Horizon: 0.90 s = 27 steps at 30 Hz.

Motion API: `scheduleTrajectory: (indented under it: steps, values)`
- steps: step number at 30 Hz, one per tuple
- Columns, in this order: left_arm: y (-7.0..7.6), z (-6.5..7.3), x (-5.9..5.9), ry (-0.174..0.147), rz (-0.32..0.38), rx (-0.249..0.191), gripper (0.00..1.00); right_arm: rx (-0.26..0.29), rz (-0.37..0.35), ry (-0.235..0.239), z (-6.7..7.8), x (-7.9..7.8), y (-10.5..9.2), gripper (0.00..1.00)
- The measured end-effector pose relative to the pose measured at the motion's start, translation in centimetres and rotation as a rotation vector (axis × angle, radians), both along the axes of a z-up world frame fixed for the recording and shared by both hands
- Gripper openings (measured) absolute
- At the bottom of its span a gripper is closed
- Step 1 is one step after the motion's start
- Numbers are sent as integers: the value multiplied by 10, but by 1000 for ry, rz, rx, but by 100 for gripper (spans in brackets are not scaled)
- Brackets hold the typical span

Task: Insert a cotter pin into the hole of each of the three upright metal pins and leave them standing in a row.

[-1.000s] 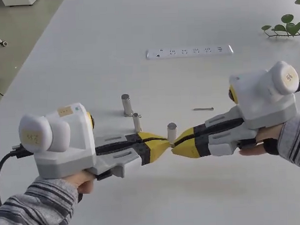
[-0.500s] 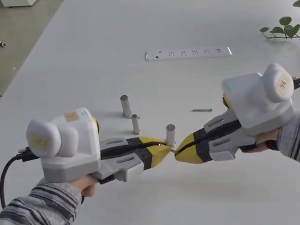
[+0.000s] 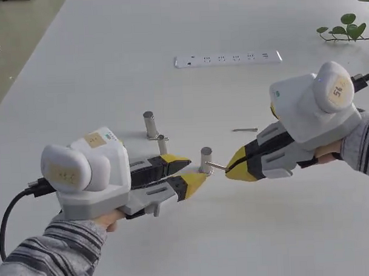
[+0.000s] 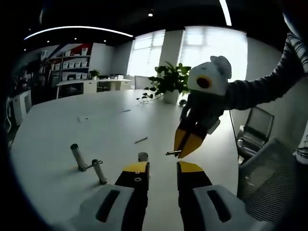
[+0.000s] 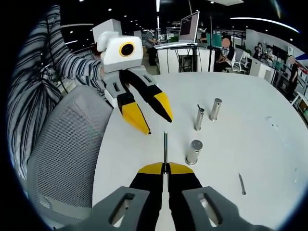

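Three upright metal pins stand on the white table: a far pin (image 3: 149,124), a middle pin (image 3: 162,143) with a cotter pin through its top, and a near pin (image 3: 206,160). My right gripper (image 3: 229,169) is shut on a cotter pin (image 3: 216,166) that points at the near pin (image 5: 194,150) and stays just beside it, not touching. My left gripper (image 3: 185,169) is open, with its jaws spread just left of the near pin (image 4: 143,157). From the left gripper view the right gripper (image 4: 186,144) shows with the cotter pin (image 4: 173,153) sticking out of its tips.
A loose cotter pin (image 3: 245,130) lies on the table behind the right gripper. A white power strip (image 3: 228,58) lies farther back, and a green plant (image 3: 349,27) is at the back right. A grey chair (image 5: 62,159) stands by the table edge.
My left gripper has opened and let go of the near pin. My right gripper has drawn back slightly to the right, so the cotter pin now shows between it and the pin.
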State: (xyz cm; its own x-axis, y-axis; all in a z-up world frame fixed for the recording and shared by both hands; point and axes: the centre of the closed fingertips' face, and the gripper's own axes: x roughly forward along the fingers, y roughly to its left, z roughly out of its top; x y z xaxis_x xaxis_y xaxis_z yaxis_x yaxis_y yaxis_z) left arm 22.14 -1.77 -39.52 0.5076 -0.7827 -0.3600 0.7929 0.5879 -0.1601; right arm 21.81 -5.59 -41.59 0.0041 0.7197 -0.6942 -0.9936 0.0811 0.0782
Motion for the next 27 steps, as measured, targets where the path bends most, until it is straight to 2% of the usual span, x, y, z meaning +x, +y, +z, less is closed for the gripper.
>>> scheduleTrajectory:
  steps: [9,11,15,18,21,24,27]
  values:
    - [-2,-16,15,-35,65,84,22,-115,-16,-17,-12,19,-14,0]
    - [-3,-21,19,-40,80,107,23,-158,-4,-40,-17,22,-18,0]
    - [-5,-29,26,-40,112,152,23,-182,6,-43,-22,24,-18,0]
    - [-9,-33,29,-35,119,154,23,-219,20,-62,-26,27,-20,0]
    - [-10,-39,32,-30,130,176,22,-232,18,-70,-28,30,-21,0]
    - [-10,-47,34,-20,151,196,22,-273,30,-109,-32,35,-25,0]
    - [-11,-52,35,-10,156,203,21,-272,21,-101,-33,37,-25,0]
